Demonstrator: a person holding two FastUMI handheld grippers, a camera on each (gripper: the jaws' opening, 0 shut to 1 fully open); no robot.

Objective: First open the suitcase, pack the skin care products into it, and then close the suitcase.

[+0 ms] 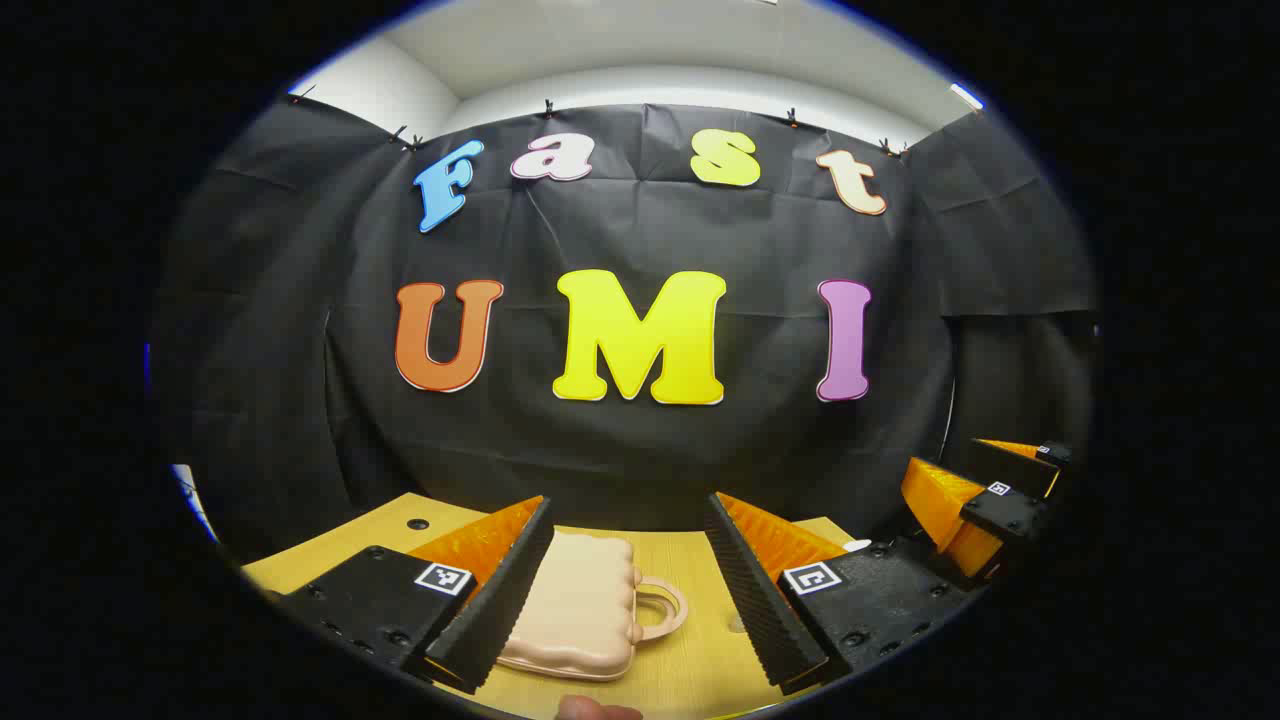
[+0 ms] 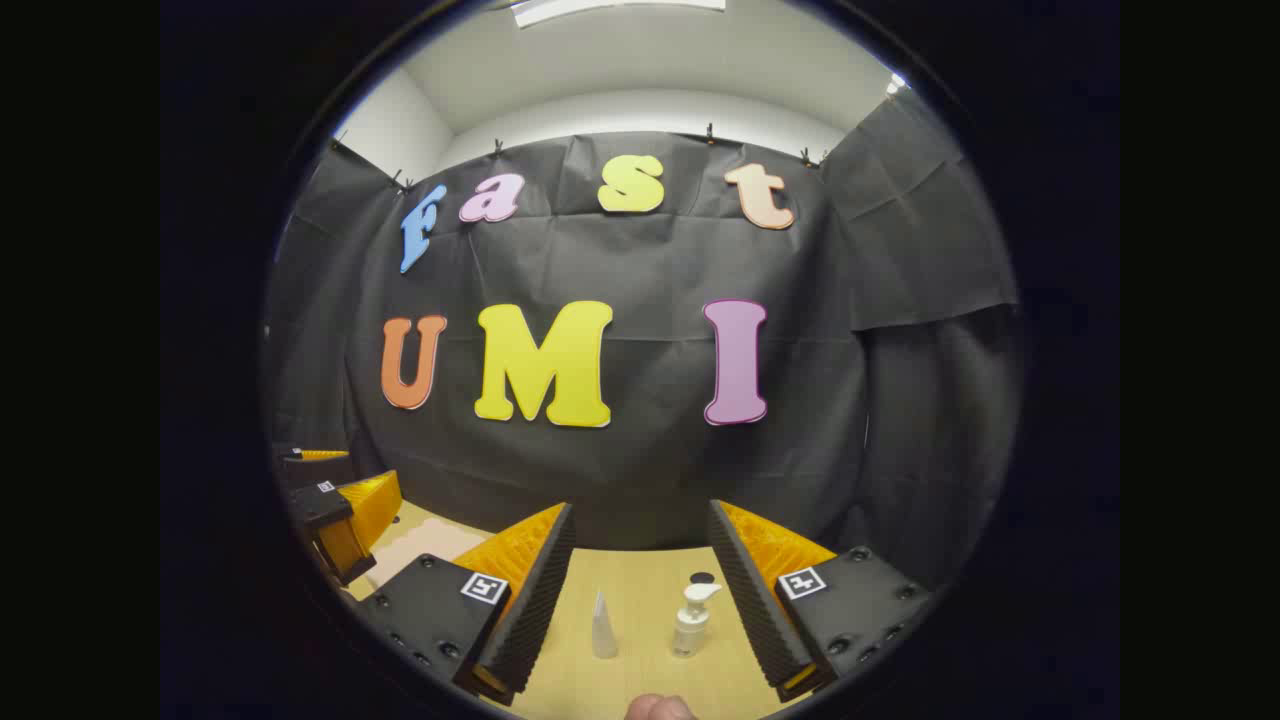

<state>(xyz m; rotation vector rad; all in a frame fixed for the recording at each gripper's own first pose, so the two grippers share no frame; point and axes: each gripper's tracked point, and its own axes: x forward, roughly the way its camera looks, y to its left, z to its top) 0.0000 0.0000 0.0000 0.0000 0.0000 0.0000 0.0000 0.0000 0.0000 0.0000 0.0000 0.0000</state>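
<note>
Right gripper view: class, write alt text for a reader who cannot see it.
An open gripper hovers over a light wooden table with a small white tapered tube and a small white pump bottle standing upright between its fingers. The other gripper sits at far left beside a peach-coloured plastic suitcase.

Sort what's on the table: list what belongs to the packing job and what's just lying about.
For the job:
suitcase, closed
pump bottle
tube
left gripper, open
right gripper, open

Just there:
table
black cloth wall
</note>
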